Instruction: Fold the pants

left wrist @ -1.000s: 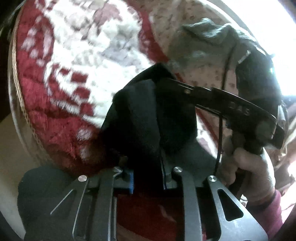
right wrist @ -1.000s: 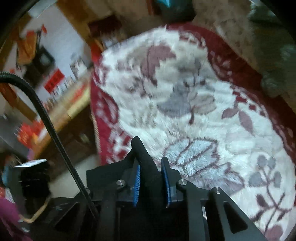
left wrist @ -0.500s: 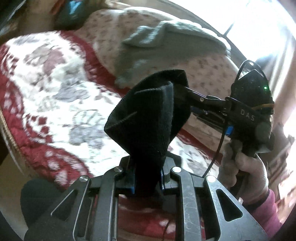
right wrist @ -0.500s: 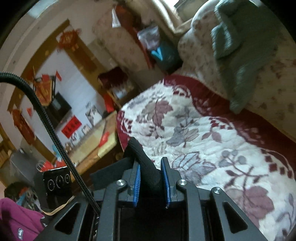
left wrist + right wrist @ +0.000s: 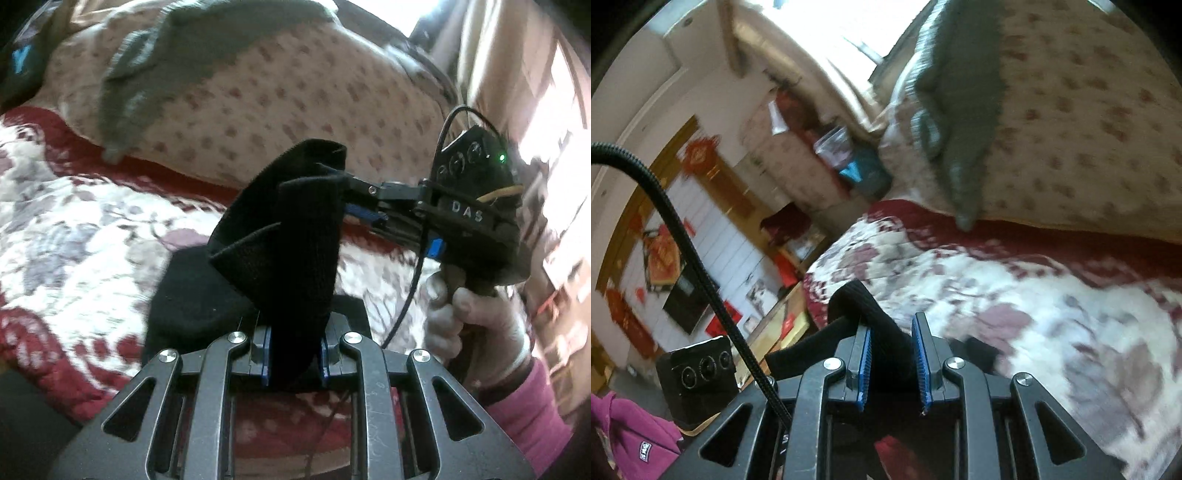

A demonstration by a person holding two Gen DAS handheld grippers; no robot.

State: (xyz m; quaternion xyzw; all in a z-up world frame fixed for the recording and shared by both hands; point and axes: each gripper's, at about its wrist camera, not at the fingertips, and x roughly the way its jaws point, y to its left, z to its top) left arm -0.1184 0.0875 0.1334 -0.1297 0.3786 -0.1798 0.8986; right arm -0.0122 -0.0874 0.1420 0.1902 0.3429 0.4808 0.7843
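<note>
Floral red-and-white blanket (image 5: 85, 236), spotted pillow (image 5: 258, 110)

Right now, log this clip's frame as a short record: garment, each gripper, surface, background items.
garment: black pants, lifted off the bed, held at two spots
left gripper: shut on the pants, fabric rising from between its fingers
right gripper: shut on the pants, blue pads either side of the fabric
surface: red and white floral blanket
background: floral duvet with a grey garment draped over it
fold state: cannot tell
</note>
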